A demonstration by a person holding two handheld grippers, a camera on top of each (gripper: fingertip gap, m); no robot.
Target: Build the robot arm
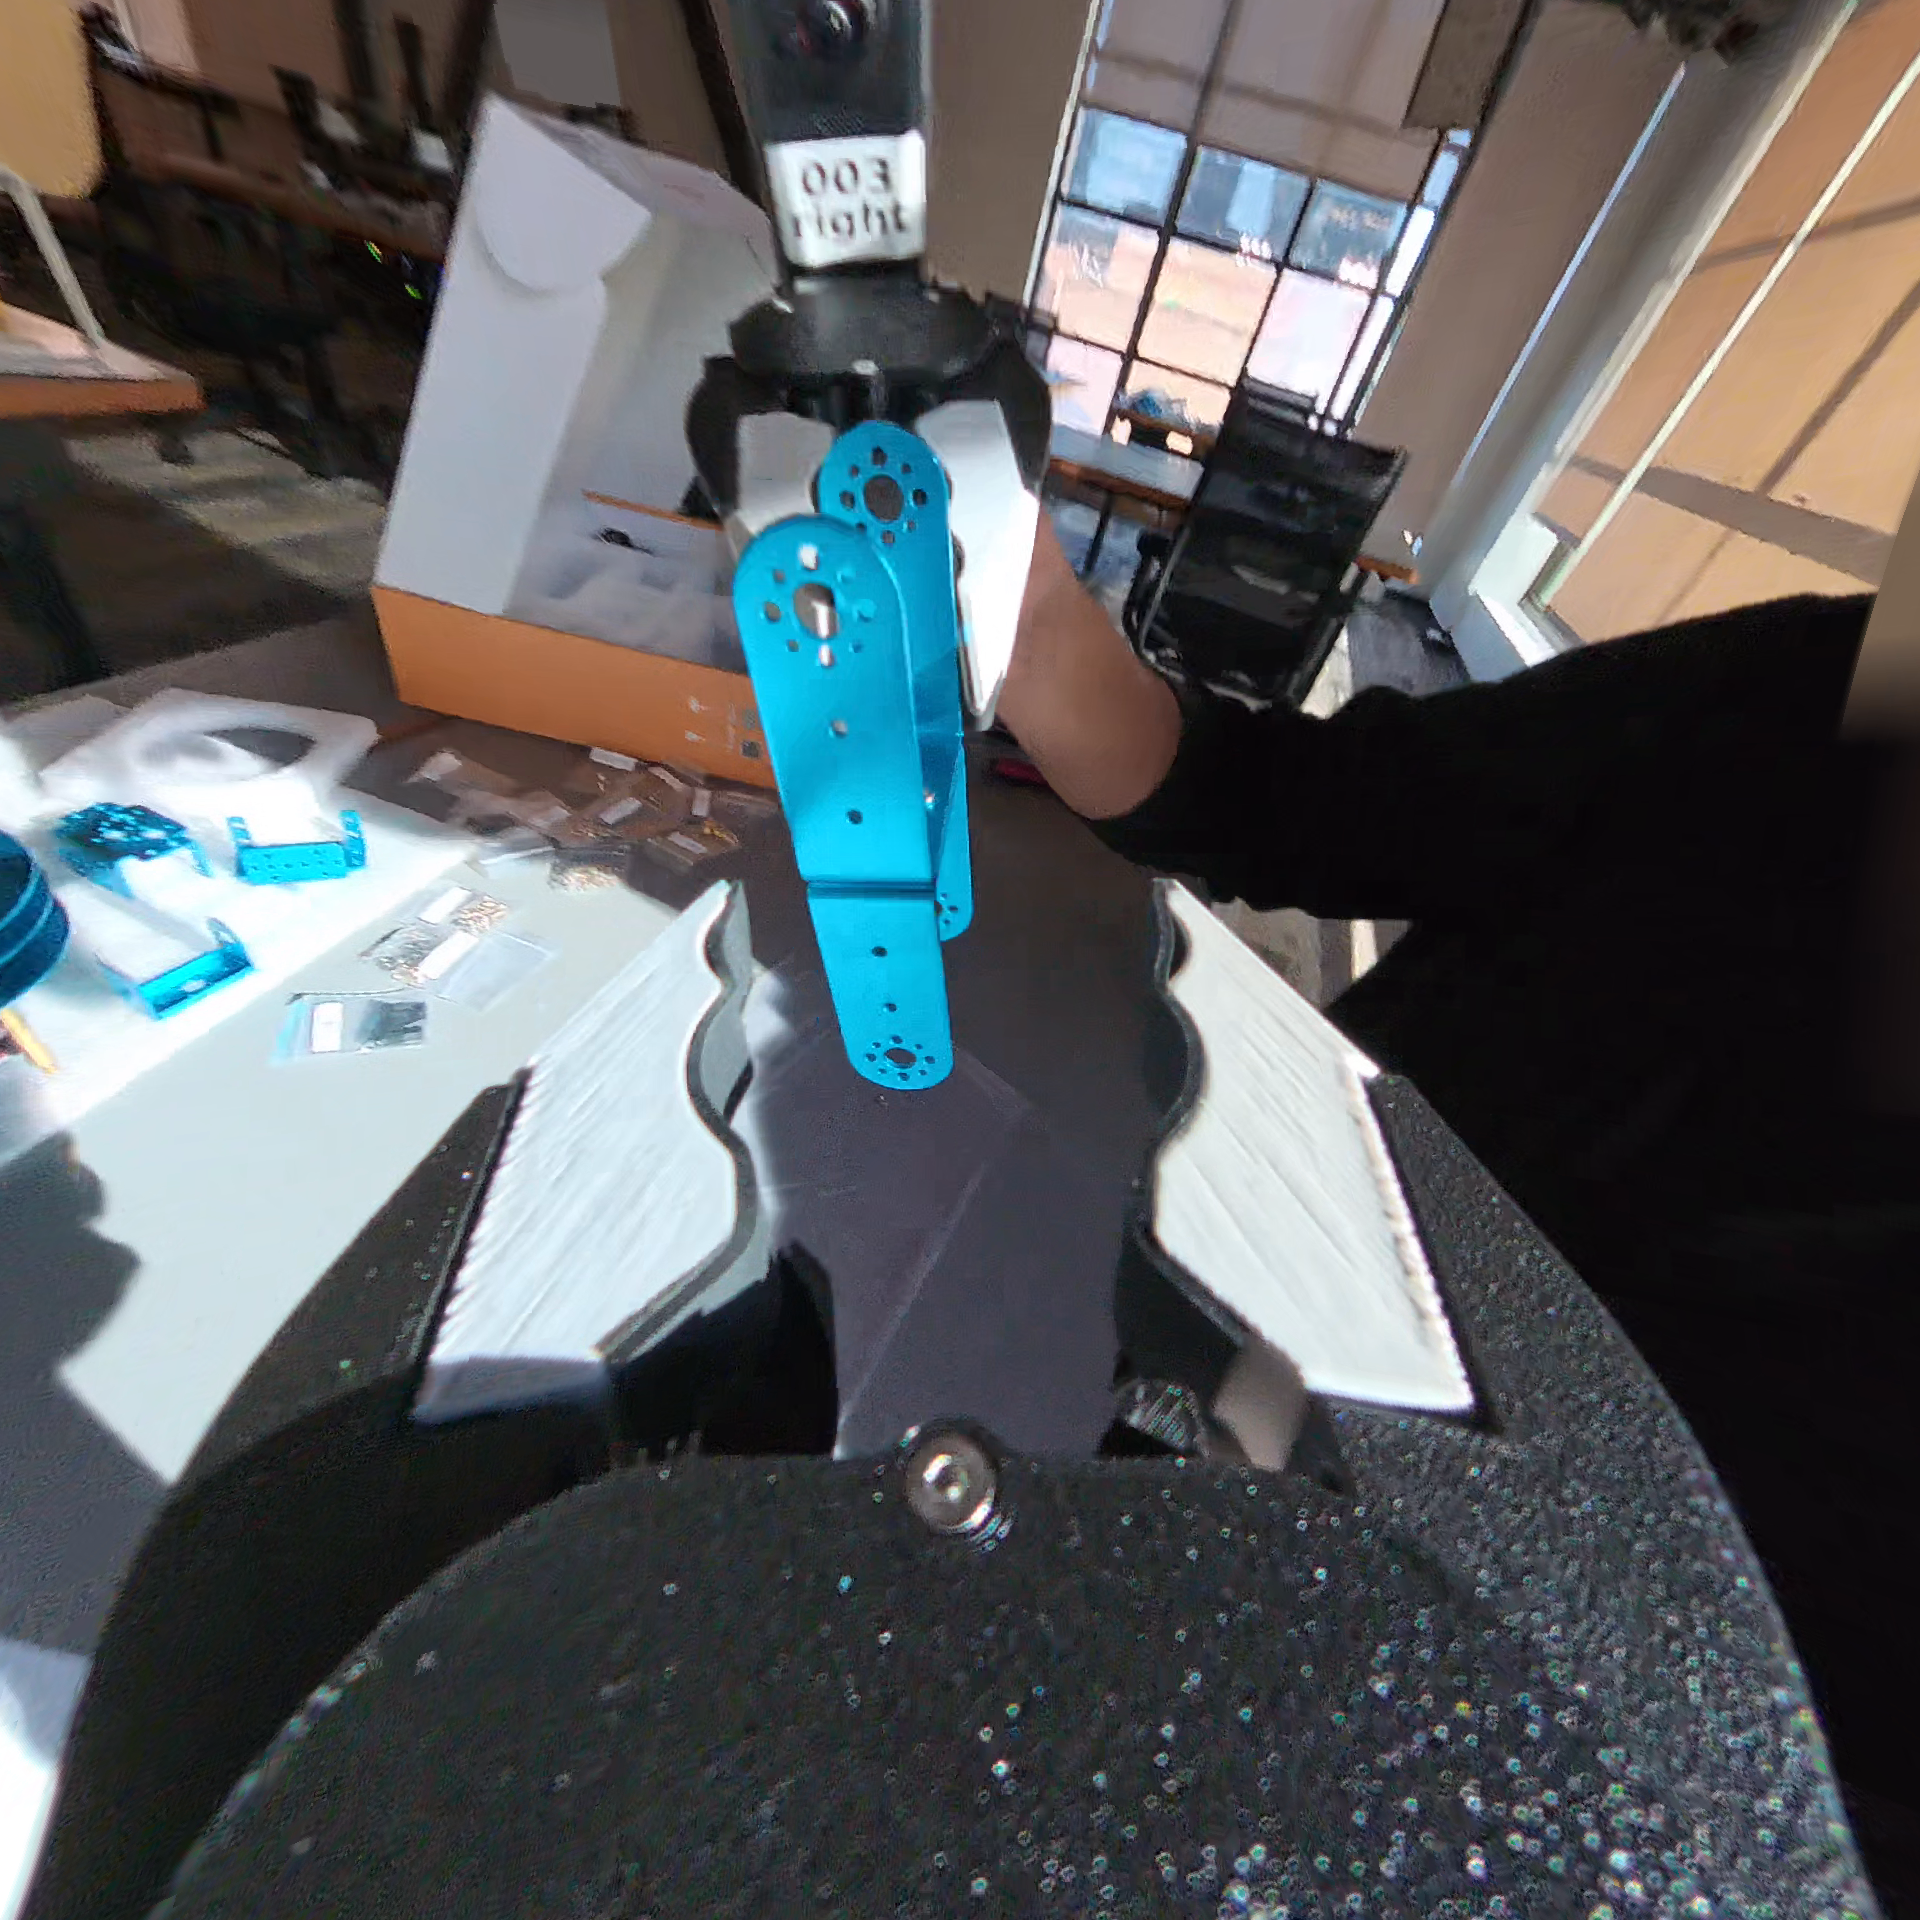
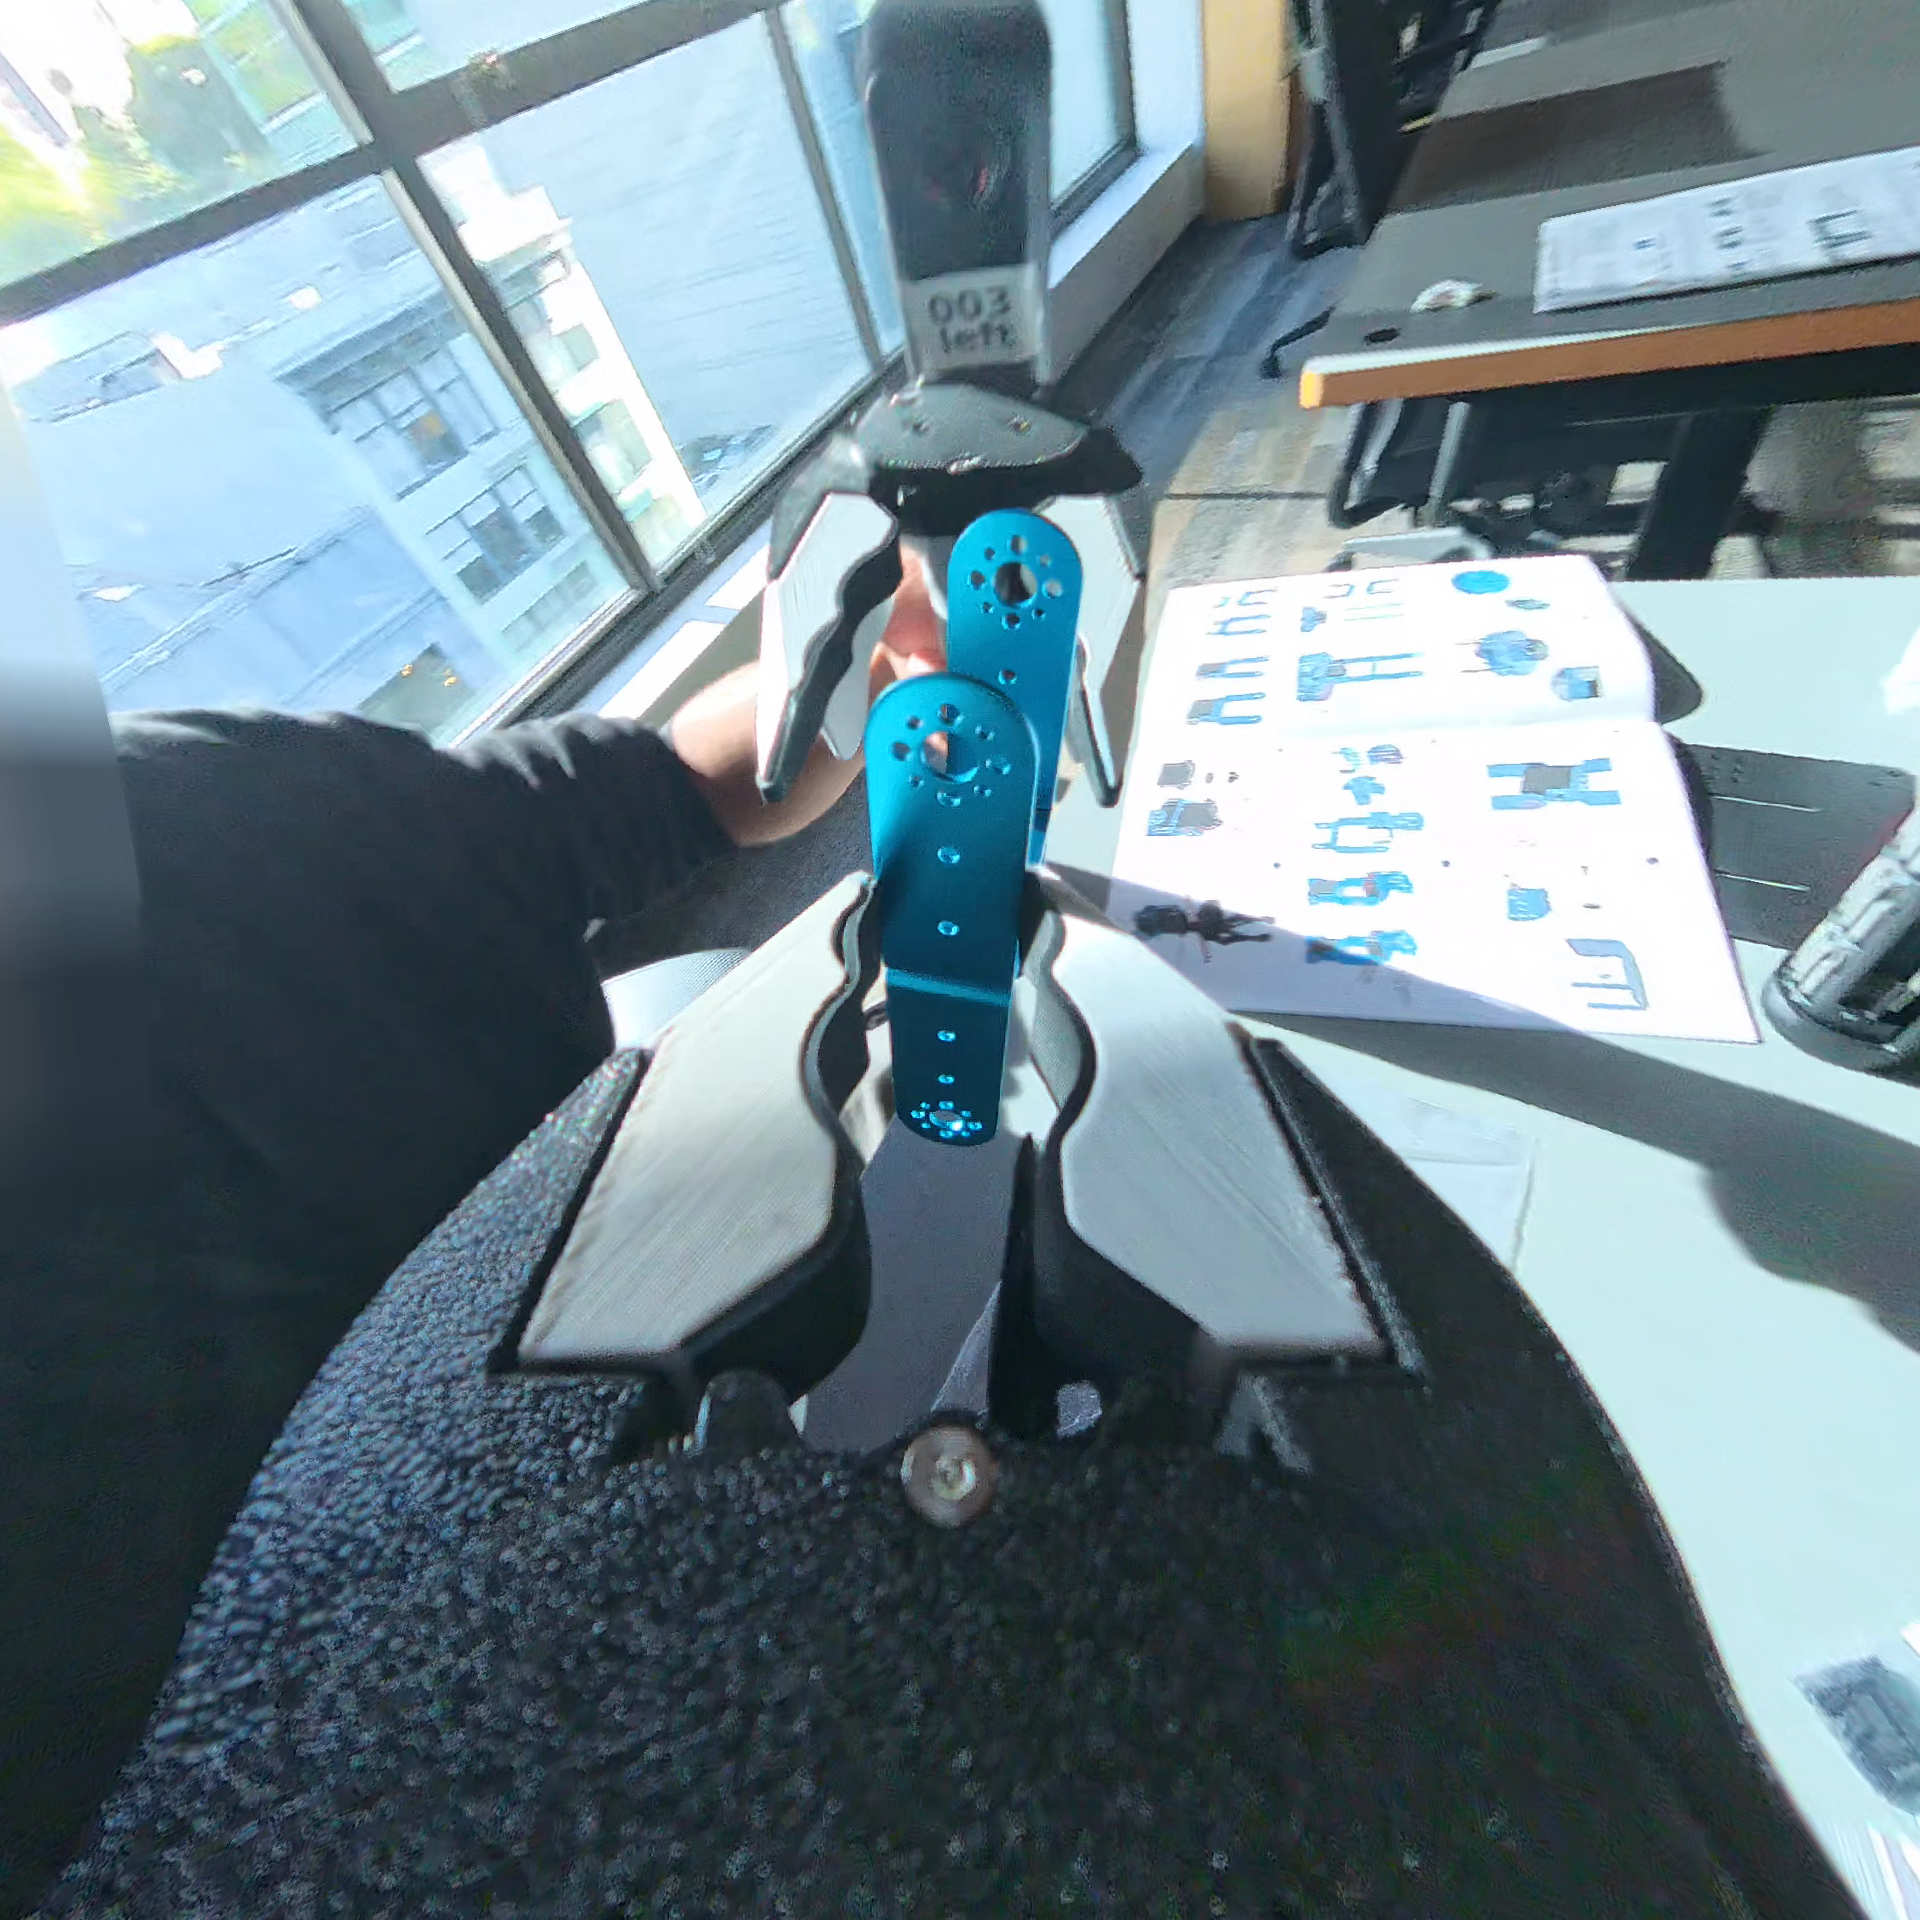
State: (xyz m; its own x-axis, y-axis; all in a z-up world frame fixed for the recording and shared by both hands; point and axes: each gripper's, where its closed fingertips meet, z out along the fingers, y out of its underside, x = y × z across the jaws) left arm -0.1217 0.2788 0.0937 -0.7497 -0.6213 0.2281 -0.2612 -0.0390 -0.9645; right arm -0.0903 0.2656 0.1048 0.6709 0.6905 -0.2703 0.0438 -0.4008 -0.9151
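Broadly, a pale surface (image 1: 208, 1195) carries an open white and orange box (image 1: 540, 416), and the right wrist view shows an illustrated sheet of blue part drawings (image 2: 1403, 810) lying flat on it. A black sleeve (image 1: 1455, 810) reaches in from the side.

The two tools face each other above the surface. The left tool (image 1: 948, 914) is spread wide and grips nothing. The right tool (image 2: 951, 904) is drawn in narrow on a blue metal bracket (image 2: 951, 883), apparently pinching it near its fold, though the contact itself is hard to see. The bracket is held in the air between the two tools, its long drilled arms upright.

Smaller blue parts (image 1: 291, 842) and little hardware bags (image 1: 457, 935) lie well apart. The box's contents are blurred.
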